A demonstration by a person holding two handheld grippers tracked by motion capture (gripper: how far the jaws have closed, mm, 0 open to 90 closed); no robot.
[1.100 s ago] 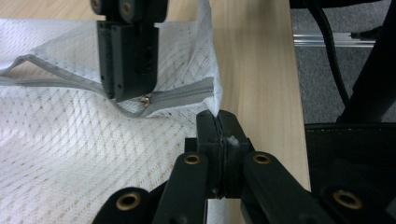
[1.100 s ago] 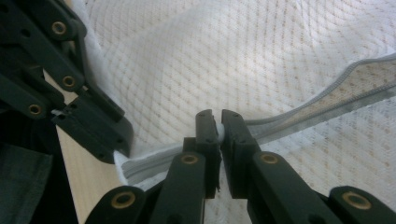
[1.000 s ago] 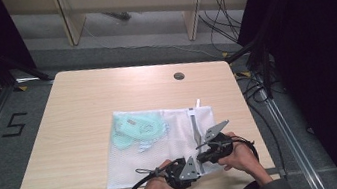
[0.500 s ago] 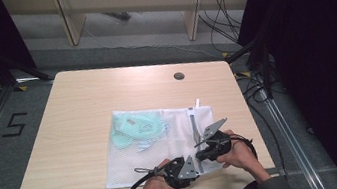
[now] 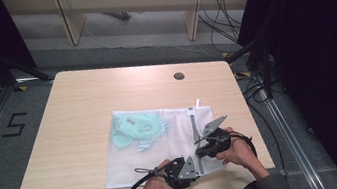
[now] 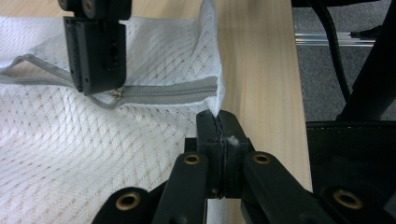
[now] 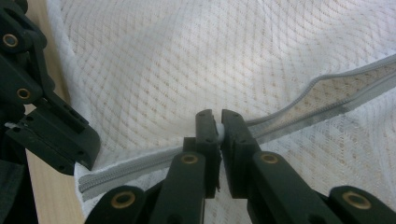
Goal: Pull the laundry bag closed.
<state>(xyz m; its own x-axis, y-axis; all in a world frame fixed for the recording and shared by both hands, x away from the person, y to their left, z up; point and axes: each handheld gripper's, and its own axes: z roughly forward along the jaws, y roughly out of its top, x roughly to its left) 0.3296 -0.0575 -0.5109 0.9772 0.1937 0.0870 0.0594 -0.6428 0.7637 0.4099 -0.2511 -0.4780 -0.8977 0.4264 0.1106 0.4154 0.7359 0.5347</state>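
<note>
White mesh laundry bag (image 5: 163,143) is laid flat on the desk (image 5: 84,117), at the near right part, its near edge close to the desk's front edge. Pale green garment (image 5: 139,129) is seen inside the bag, at its far left end.

Left gripper (image 5: 184,171) is held at the bag's near edge. In the left gripper view its fingers (image 6: 205,135) are pressed together on the corner of the mesh, just past the end of the grey zipper (image 6: 163,91); bag fabric is pinched there.

Right gripper (image 5: 205,150) is placed just beside the left one, further in over the bag, by the zipper line. In the right gripper view its fingers (image 7: 233,135) are closed narrow on a small white piece at the zipper (image 7: 299,107), probably the pull tab; not clear enough to confirm. Beyond the fingers the zipper tape is seen parted and raised off the mesh.

Both grippers are close together, not touching as far as can be told. Dark round grommet (image 5: 179,76) is set in the desk at the far side, well apart from the bag.
</note>
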